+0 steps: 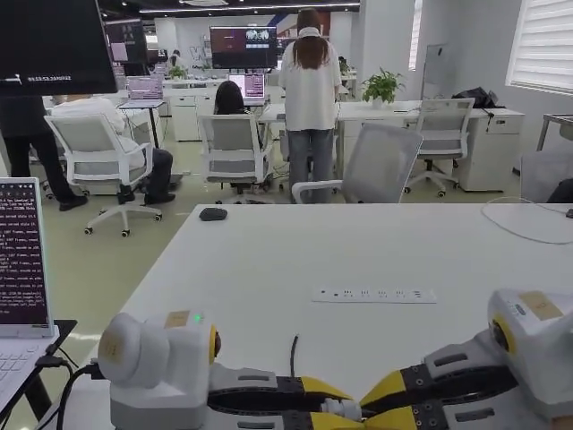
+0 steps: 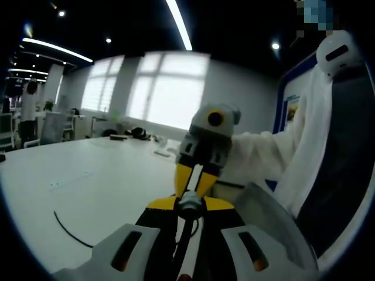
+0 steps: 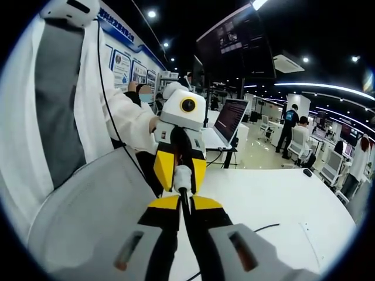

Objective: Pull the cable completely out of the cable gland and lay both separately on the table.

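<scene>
Both grippers meet tip to tip over the near edge of the white table. My left gripper comes in from the left and is shut on the small pale cable gland, which sits between its yellow tips in the left gripper view. From the right, my right gripper is shut on the black cable just behind the gland. The cable's free tail trails away over the tabletop.
A flush power strip lies mid-table, with a black mouse at the far left edge and a white cable loop at the far right. An open laptop stands to the left. Office chairs and people are beyond the table.
</scene>
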Demonstrator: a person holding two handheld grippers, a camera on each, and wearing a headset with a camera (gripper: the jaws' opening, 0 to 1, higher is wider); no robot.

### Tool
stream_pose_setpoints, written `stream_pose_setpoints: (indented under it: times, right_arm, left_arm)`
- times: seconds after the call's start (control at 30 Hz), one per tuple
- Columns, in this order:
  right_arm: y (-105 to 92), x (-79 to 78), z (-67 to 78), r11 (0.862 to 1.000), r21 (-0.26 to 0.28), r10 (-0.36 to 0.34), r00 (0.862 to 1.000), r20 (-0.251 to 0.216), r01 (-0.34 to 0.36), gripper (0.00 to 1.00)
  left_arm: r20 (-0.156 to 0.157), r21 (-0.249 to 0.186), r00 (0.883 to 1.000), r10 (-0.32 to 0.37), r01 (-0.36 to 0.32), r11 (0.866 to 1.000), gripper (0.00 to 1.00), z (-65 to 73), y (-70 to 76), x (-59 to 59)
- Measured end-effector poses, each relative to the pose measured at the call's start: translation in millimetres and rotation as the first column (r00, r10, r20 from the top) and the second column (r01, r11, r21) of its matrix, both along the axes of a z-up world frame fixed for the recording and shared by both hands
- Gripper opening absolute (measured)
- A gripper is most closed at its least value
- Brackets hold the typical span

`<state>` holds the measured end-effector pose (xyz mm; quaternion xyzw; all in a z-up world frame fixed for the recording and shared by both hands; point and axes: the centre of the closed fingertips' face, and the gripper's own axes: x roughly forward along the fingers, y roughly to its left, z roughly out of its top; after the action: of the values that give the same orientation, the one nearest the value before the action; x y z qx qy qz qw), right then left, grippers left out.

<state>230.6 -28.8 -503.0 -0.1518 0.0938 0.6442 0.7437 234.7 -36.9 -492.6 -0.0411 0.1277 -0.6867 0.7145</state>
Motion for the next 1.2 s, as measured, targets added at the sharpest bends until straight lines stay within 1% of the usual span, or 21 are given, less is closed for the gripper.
stream_pose_setpoints:
  times: [0.23, 0.33, 0.5, 0.73, 0.87, 1.0, 1.2]
  right_arm:
    - [-4.6, 0.5, -3.6, 1.0, -0.012, -0.01, 1.0, -0.006, 0.01, 0.05]
    - [-10.7, 1.9, -6.0, 1.0, -0.014, -0.024, 1.0, -0.012, 0.024, 0.05]
    - [-23.1, 2.4, -14.5, 0.997, -0.038, -0.061, 0.998, -0.024, 0.06, 0.05]
    - [-39.3, 1.9, -21.1, 0.994, -0.047, -0.104, 0.994, -0.043, 0.102, 0.05]
    - [-42.2, -1.5, -21.9, 0.993, -0.047, -0.112, 0.992, -0.05, 0.11, 0.05]
    - [-43.5, -1.4, -24.3, 0.992, -0.052, -0.118, 0.992, -0.054, 0.115, 0.05]
    - [-43.9, -1.6, -24.5, 0.992, -0.052, -0.12, 0.991, -0.052, 0.117, 0.05]
  left_arm:
    - [-0.005, 0.006, 1.0, 0.007, -0.007, 1.0, 0.16, -1.3, 3.8, 0.8]
    - [-0.006, 0.007, 1.0, 0.013, -0.013, 1.0, 0.16, -0.9, 7.7, 1.1]
    - [-0.012, 0.012, 1.0, 0.028, -0.028, 1.0, 0.16, -3.5, 17.3, 2.6]
    - [-0.018, 0.016, 0.999, 0.038, -0.038, 0.999, 0.17, -4.8, 25.4, 2.3]
    - [-0.021, 0.016, 0.999, 0.038, -0.038, 0.999, 0.17, -5.1, 25.8, 1.2]
    - [-0.015, 0.024, 0.999, 0.032, -0.032, 0.999, 0.17, -5.9, 23.2, -0.3]
    - [-0.009, 0.023, 1.0, 0.029, -0.029, 0.999, 0.17, -4.1, 22.2, -0.7]
